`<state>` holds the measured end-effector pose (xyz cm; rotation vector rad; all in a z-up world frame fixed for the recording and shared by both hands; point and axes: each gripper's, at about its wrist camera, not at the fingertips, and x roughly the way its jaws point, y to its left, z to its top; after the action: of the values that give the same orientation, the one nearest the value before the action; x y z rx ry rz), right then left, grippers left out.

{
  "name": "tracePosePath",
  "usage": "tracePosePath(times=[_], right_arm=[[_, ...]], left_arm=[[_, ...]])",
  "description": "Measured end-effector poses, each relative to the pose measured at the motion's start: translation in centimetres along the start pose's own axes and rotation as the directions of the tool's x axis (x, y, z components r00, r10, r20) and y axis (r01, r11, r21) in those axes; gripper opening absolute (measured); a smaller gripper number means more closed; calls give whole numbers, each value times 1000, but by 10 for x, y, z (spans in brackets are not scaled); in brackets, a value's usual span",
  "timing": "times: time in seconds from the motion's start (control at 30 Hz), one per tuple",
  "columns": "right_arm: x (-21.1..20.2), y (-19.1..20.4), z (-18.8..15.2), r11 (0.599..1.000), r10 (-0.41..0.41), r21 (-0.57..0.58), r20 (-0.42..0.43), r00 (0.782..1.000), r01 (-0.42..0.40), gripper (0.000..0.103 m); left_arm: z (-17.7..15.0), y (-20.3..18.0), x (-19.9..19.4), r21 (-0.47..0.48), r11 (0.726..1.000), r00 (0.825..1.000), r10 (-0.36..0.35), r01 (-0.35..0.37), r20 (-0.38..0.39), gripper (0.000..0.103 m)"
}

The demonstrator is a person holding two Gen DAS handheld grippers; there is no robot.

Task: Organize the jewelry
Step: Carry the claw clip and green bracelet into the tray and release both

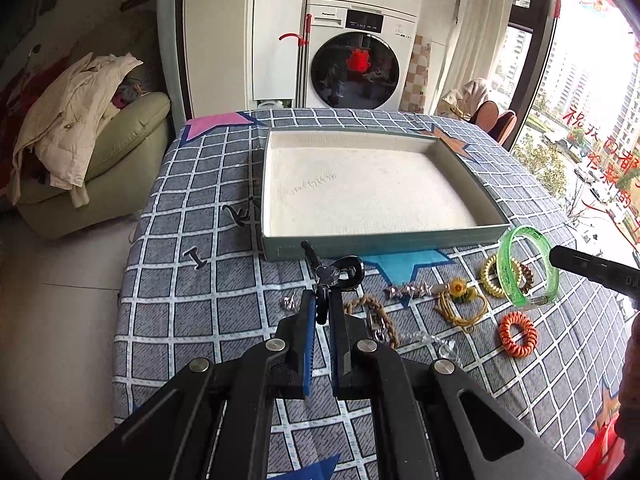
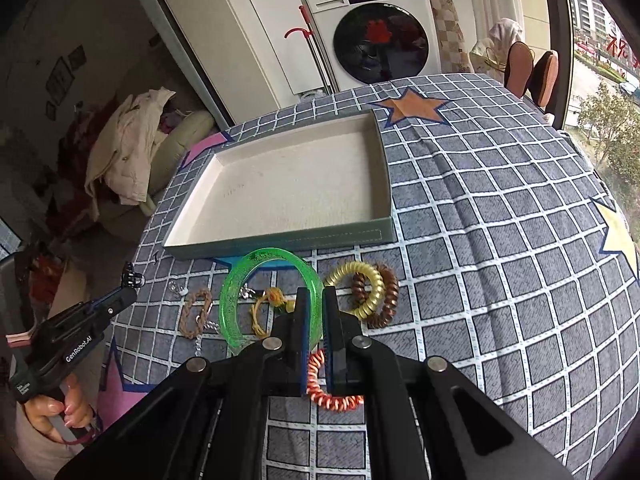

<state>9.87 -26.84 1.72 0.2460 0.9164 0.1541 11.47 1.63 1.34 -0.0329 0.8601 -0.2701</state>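
A table under a grey checked cloth (image 1: 192,208) with coloured stars fills the middle of the room, and beyond its far edge stands a white washer (image 1: 356,56); off the table's left edge a pale jacket (image 1: 68,120) lies heaped on a green armchair (image 1: 132,136). A shallow tray (image 1: 460,168) with a cream lining sits toward the far edge of the table, nothing in it. The jewelry lies in a loose row just in front of the tray's near wall. The right gripper (image 2: 315,300) has its jaws pressed onto the rim of a green bangle (image 2: 240,276), which stands on edge, lifted off the cloth near the tray's near right corner. The left gripper (image 1: 322,300) has its jaws drawn close together on a small black clip (image 1: 348,272) with a clear gem, held up just in front of the tray's near wall. On the cloth under the bangle lie two coil hair ties touching each other, one yellow (image 2: 360,288) and one brown (image 2: 386,300). An orange coil (image 1: 517,334) lies nearer the table's front edge, partly hidden by the right gripper's fingers in the right wrist view. Left of these sit a yellow cord with a flower (image 1: 460,300), a small row of silver stars (image 1: 408,290), a braided rope loop (image 2: 195,312) with a clasp and chain, and, farthest left, a tiny silver piece (image 1: 289,303) too small to make out.
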Motion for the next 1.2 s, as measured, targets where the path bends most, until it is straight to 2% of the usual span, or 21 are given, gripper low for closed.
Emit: tracePosePath(times=[0.17, 0.3, 0.4, 0.57, 0.87, 1.07, 1.2], right_arm=[[16, 7, 36, 1000, 31, 0, -2, 1000, -31, 6], [35, 9, 66, 999, 35, 9, -12, 999, -35, 6], [57, 7, 86, 1000, 22, 19, -27, 999, -21, 6], [97, -1, 112, 999, -7, 41, -56, 998, 9, 6], [160, -26, 126, 995, -79, 55, -116, 990, 85, 6], [172, -37, 131, 992, -123, 20, -97, 988, 126, 6], [177, -39, 139, 989, -145, 9, -85, 986, 146, 6]], left_arm=[[37, 0, 13, -17, 1000, 1000, -26, 27, 6, 26], [68, -5, 33, -3, 1000, 1000, -14, 14, 16, 26], [89, -9, 53, 15, 1000, 1000, -11, 11, 16, 26], [114, -10, 99, 21, 1000, 1000, -4, 5, -26, 26], [115, -9, 159, 20, 1000, 994, 25, -23, -104, 26], [103, -14, 177, 42, 998, 989, 62, -56, -137, 26], [104, -18, 178, 66, 994, 989, 93, -85, -116, 26]])
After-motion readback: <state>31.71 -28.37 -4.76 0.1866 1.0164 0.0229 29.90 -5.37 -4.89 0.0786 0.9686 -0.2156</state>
